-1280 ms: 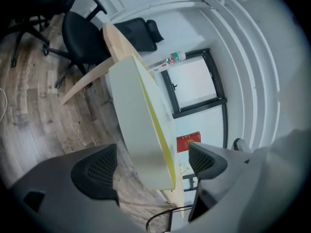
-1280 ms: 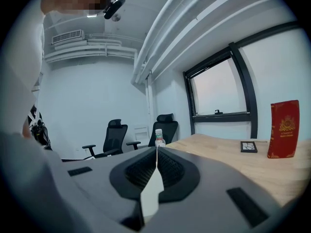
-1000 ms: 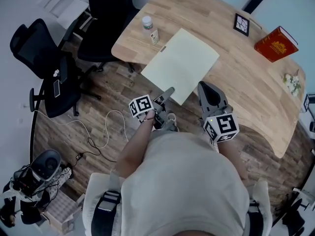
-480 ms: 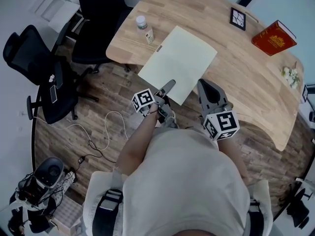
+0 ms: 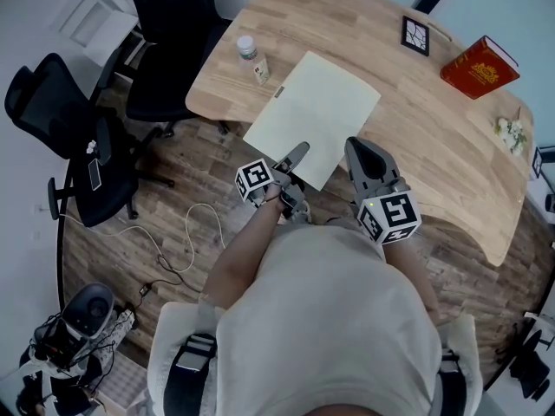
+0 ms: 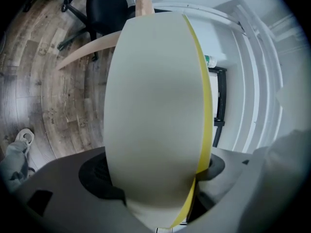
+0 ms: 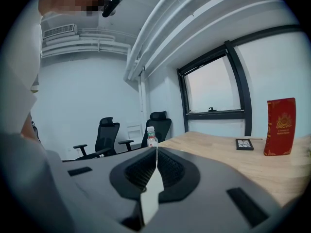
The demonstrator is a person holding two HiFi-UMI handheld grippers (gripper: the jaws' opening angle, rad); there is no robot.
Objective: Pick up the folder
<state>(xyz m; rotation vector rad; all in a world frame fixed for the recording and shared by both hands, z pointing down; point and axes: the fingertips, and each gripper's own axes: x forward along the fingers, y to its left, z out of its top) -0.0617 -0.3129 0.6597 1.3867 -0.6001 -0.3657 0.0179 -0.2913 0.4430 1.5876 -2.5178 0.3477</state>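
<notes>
Head view: the folder (image 5: 312,115) lies mid-frame, its lower corner overhanging the surface (image 5: 434,146); the left tool (image 5: 297,152) and right tool (image 5: 354,146) meet its lower edge; a bottle (image 5: 247,48) stands near its upper-left corner and a red book (image 5: 479,61) sits upper right, neither seemingly in the way. Left gripper view: the tool is clamped on the folder's sheet. Right gripper view: the jaws pinch its thin edge; the grasp looks done, the lift not yet.

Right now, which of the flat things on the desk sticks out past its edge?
The pale folder: its near corner hangs over the floor, in the left gripper. The red book and the black frame sit fully on the desk.
</notes>
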